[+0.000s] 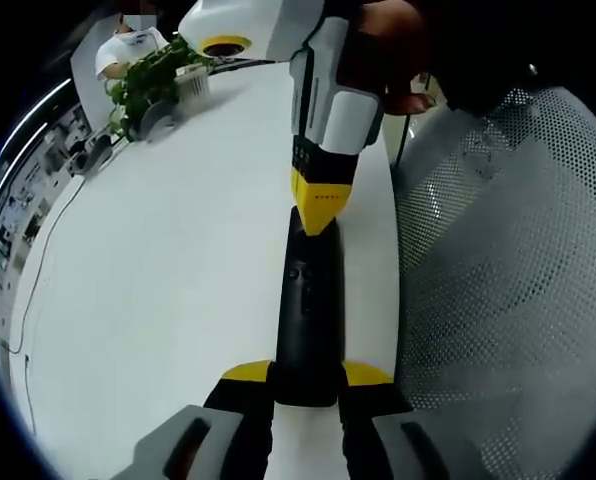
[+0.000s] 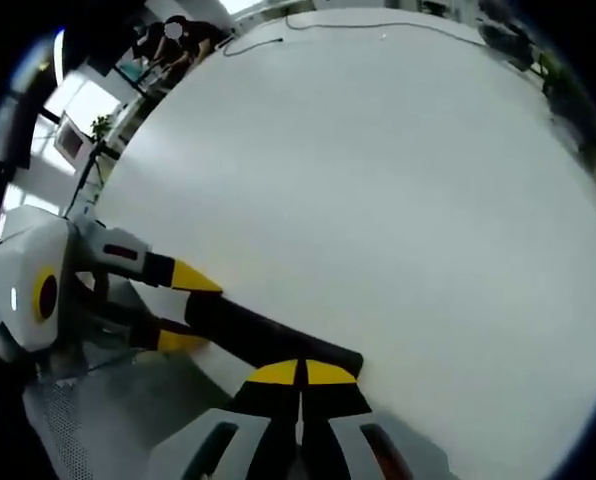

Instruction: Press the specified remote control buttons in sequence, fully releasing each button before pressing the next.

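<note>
Remote control (image 1: 306, 315): long, slim, black, lying flat on the white counter (image 1: 168, 280) close to its edge. A few small buttons show on its upper face in the left gripper view, too small to read. In the right gripper view the remote (image 2: 268, 338) runs as a dark bar from the other tool's tips to just ahead of this view's own tips.

Left hand-held gripper (image 1: 306, 375): jaws parted to the width of the remote and clamped on its near end, one yellow-tipped jaw on each long side. Seen from the right gripper view, this same left hand-held gripper (image 2: 183, 310) enters from the left, its two yellow tips bracketing the remote's far end.

Right hand-held gripper (image 2: 301, 373): jaws drawn together, yellow tips meeting with hardly a seam between them, nothing held. From the left gripper view it (image 1: 321, 205) comes down from above, its yellow point on the far end of the remote's top face; whether it truly presses cannot be told. A person's hand (image 1: 398, 50) grips its white body.

Beyond the remote, on the far-left part of the counter: a leafy green plant (image 1: 148, 80). To the right of the left hand-held gripper, off the counter edge: a grey mesh chair back (image 1: 508, 270). A thin cable (image 2: 268, 40) lies at the counter's far side in the right gripper view.
</note>
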`<act>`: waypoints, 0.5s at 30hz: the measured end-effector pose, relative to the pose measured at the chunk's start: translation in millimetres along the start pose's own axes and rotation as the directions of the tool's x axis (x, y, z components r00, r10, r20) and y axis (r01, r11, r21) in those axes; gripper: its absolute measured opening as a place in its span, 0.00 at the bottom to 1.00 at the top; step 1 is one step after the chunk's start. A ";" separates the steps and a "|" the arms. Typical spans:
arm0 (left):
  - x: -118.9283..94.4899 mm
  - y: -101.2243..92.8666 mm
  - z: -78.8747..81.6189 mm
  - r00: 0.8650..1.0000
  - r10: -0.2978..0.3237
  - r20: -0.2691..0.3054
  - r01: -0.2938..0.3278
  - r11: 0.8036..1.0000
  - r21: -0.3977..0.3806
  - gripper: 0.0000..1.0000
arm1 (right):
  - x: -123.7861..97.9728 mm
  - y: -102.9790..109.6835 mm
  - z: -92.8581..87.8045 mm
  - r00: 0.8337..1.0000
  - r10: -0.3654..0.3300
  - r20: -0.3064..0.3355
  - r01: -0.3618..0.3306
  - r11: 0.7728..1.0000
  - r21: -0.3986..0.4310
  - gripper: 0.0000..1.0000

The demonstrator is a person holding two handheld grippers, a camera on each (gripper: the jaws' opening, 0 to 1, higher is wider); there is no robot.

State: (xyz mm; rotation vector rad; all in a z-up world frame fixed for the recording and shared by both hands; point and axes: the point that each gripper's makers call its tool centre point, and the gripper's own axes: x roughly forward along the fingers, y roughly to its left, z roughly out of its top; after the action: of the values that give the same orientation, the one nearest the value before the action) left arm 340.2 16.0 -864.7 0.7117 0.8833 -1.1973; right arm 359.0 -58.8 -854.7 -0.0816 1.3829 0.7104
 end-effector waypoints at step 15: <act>-0.1 0.0 -0.1 1.000 -0.005 -0.008 0.005 1.000 0.004 0.24 | 3.2 10.6 17.8 0.994 0.055 0.091 -0.059 0.998 0.036 0.00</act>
State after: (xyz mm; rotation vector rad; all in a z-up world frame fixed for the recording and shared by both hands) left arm 340.1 16.1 -864.7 0.7189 0.8898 -1.2014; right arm 369.1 -41.1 -850.0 0.0201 1.3164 0.7260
